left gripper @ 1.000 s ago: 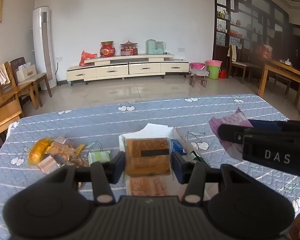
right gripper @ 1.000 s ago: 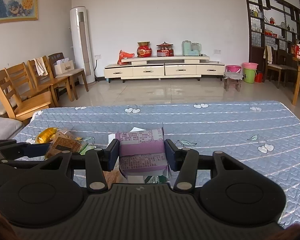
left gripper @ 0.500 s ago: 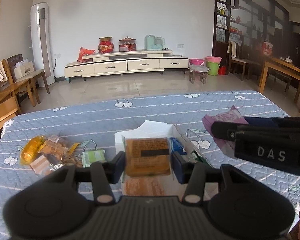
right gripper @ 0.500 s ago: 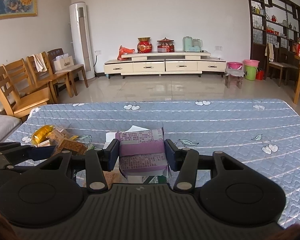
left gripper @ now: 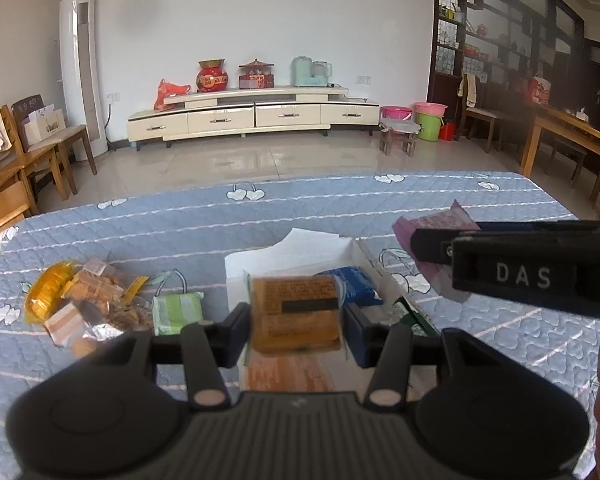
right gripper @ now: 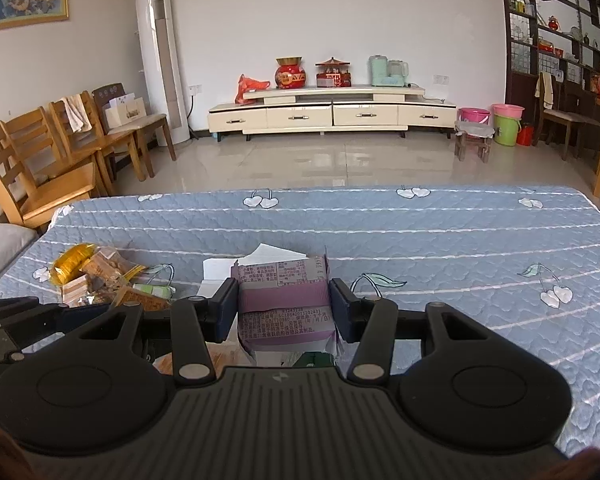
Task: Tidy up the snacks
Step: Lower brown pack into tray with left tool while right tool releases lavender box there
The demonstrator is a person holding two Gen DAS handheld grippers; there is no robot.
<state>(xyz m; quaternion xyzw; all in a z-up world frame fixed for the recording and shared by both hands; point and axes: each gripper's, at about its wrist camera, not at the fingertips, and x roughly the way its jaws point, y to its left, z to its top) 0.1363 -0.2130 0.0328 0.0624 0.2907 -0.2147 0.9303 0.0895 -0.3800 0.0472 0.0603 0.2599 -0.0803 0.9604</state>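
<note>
Snacks are in both grippers now: left gripper [left gripper: 296,330] is clamped on an orange-brown packet [left gripper: 294,314], right gripper [right gripper: 283,312] is clamped on a purple packet [right gripper: 284,308]. Over the last second not much changed in the grips; both packets sit a bit lower and nearer the white box [left gripper: 300,252] just under and ahead of the fingers, so I'd guess drop-off is next. Blue packet [left gripper: 350,286] already lies in it, right of the left fingers. Loose pile [left gripper: 84,300] and green packet [left gripper: 177,312] wait off to the left on the quilted tabletop [right gripper: 440,240]. The two grippers are crowded close together over the box, so that's the snag.
</note>
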